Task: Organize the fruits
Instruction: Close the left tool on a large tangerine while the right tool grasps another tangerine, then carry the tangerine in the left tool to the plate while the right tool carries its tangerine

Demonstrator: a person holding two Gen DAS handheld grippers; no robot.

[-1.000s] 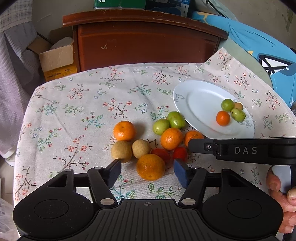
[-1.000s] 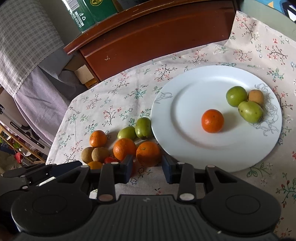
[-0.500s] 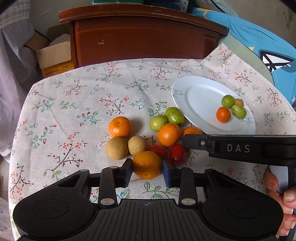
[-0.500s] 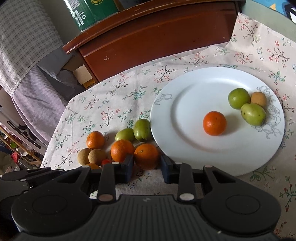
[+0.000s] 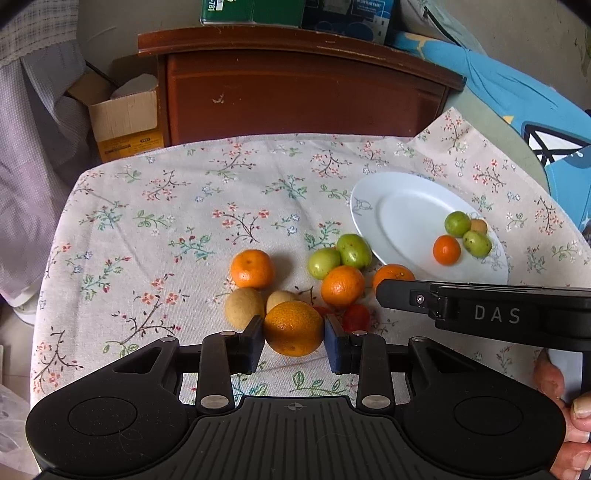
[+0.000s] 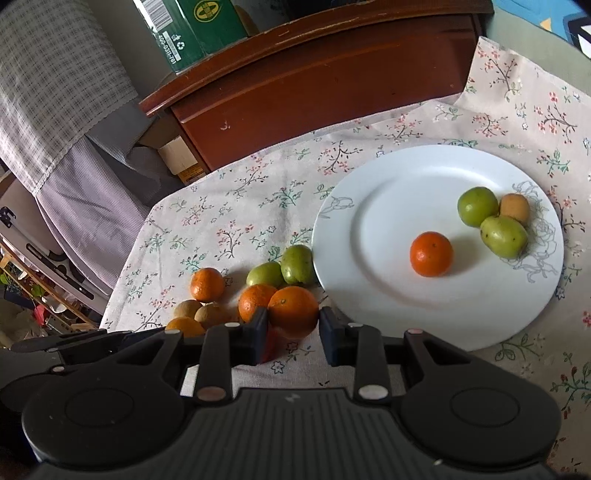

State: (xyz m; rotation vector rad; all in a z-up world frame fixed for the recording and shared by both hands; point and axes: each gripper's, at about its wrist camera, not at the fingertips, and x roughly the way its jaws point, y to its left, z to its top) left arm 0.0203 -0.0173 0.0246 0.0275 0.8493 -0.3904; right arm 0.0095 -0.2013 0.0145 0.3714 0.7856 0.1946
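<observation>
My left gripper point(image 5: 294, 334) is shut on a large orange point(image 5: 291, 325) at the near edge of the fruit pile. My right gripper point(image 6: 291, 328) is shut on another orange point(image 6: 293, 310) just left of the white plate point(image 6: 369, 206). On the plate lie a small orange point(image 6: 431, 253), two green fruits point(image 6: 477, 205) and a brown fruit point(image 6: 514, 206). Left on the floral cloth are two oranges point(image 5: 252, 268), two green fruits point(image 5: 324, 263), two brown fruits point(image 5: 243, 307) and red ones point(image 5: 355, 316), partly hidden.
A dark wooden cabinet point(image 5: 295, 92) stands behind the table, with a cardboard box point(image 5: 125, 122) to its left and a green carton point(image 6: 192, 29) on top. A blue item point(image 5: 517, 96) lies at the right. A person's hand point(image 5: 565, 424) holds the right gripper's handle.
The left jaws closed from wide apart onto the near orange. The right jaws narrowed a little onto their orange. Neither hand shifted much.
</observation>
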